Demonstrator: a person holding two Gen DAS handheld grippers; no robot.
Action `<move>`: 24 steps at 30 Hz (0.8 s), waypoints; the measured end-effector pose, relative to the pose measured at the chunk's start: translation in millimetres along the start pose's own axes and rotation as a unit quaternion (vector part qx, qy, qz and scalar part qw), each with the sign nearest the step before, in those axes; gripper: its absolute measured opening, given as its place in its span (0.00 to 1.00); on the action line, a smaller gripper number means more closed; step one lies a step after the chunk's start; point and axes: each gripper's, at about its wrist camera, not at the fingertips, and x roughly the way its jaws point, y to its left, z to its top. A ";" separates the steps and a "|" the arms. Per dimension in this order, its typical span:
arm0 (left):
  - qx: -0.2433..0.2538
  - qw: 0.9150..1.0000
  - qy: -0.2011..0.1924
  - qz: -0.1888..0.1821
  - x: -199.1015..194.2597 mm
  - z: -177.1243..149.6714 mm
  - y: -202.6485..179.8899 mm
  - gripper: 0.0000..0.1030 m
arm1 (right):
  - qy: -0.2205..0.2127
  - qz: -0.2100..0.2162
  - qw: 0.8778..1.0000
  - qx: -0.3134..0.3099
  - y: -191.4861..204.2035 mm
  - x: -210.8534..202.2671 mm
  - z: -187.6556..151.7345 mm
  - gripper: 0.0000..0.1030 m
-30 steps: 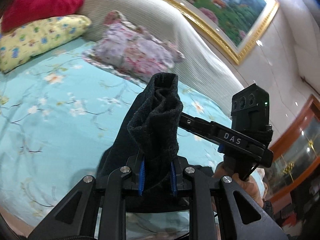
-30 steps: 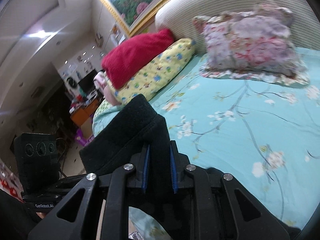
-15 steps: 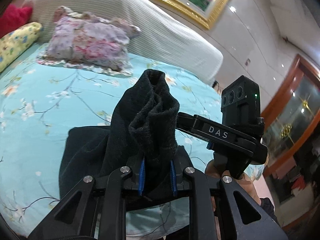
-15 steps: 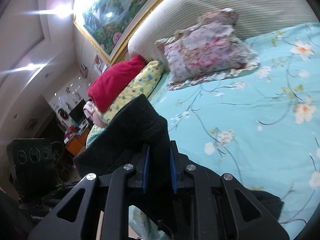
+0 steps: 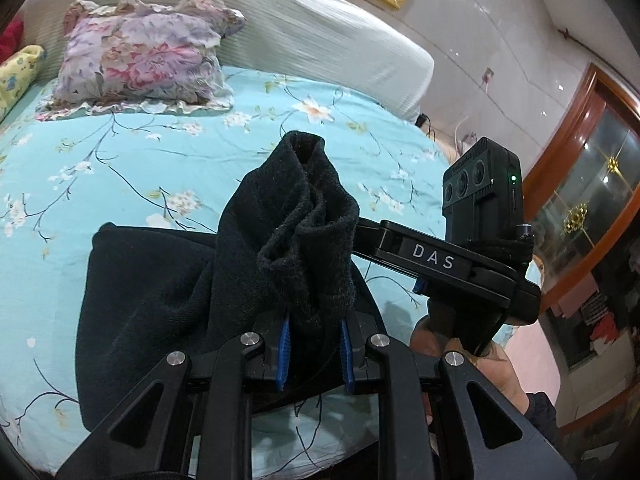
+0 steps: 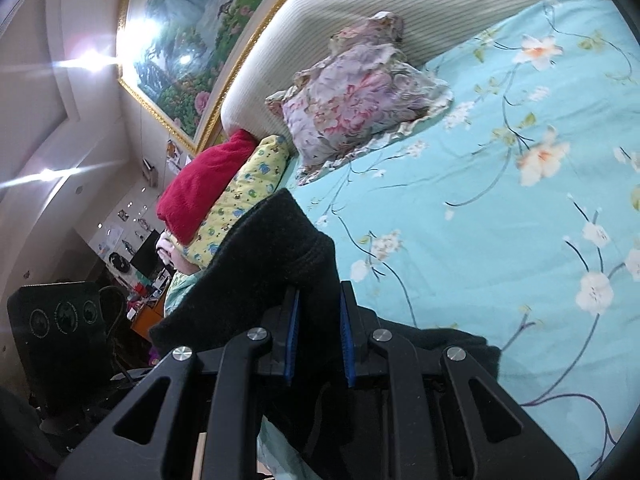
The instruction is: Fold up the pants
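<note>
The pants [image 5: 160, 300] lie on the bed [image 5: 120, 168] by its near edge, the floral pillow [image 5: 140, 60] against the headboard [image 5: 320, 28] at the far edge, 2 more pillows [image 6: 224, 200] left of it

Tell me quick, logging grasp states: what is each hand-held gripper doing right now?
Left hand-held gripper: closed on the black pants.
Right hand-held gripper: closed on the same pants.

floral pillow [image 5: 140, 56], turquoise bedsheet [image 5: 120, 168], gold-framed painting [image 6: 180, 52]
</note>
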 end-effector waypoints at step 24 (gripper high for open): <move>0.040 0.998 0.032 -0.033 20.3 -8.2 -6.8 0.47 | -0.068 -0.092 0.992 0.062 -30.9 -74.0 -19.6 0.58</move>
